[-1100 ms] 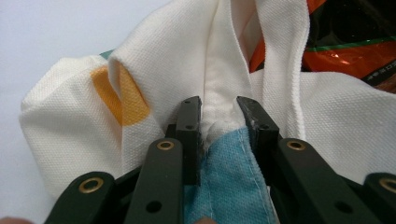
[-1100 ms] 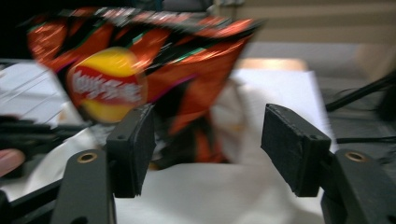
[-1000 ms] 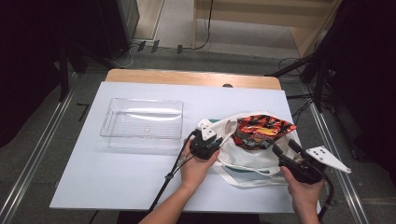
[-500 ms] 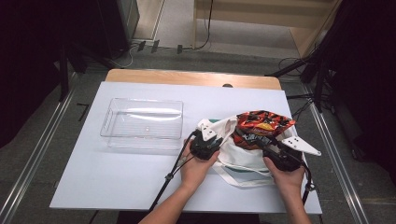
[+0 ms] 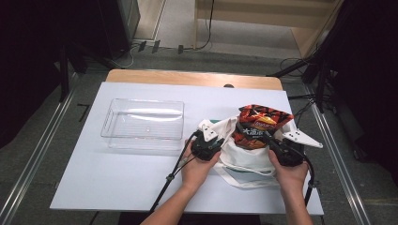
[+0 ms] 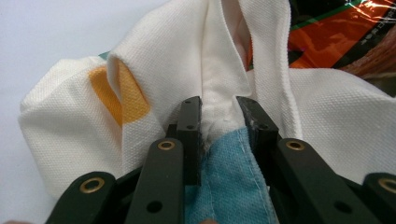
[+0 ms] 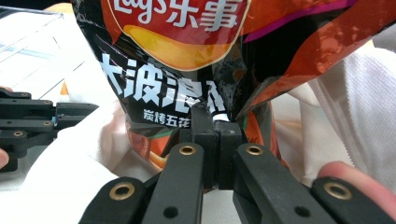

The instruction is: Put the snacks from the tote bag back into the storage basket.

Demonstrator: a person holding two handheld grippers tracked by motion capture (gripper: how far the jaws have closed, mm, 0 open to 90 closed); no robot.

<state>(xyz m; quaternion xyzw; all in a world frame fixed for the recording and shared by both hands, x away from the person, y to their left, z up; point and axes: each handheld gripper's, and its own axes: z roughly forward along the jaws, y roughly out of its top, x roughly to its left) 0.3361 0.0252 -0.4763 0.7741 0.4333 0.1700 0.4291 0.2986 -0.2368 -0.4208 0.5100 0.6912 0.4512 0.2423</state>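
White table surface (image 5: 117, 178) carries a clear plastic tray (image 5: 143, 124) at centre left. Right of centre, the left gripper (image 5: 210, 139) clamps the white tote bag (image 5: 244, 157) rim. The right gripper (image 5: 263, 134) pinches the Lay's chip bag (image 5: 259, 124) standing in the tote.

Right gripper (image 5: 257, 135): moves in from the table's right edge to the chip bag (image 5: 259, 125), jaws now pinched on it.
Chip bag: seems lifted more upright out of the tote (image 5: 234, 157).
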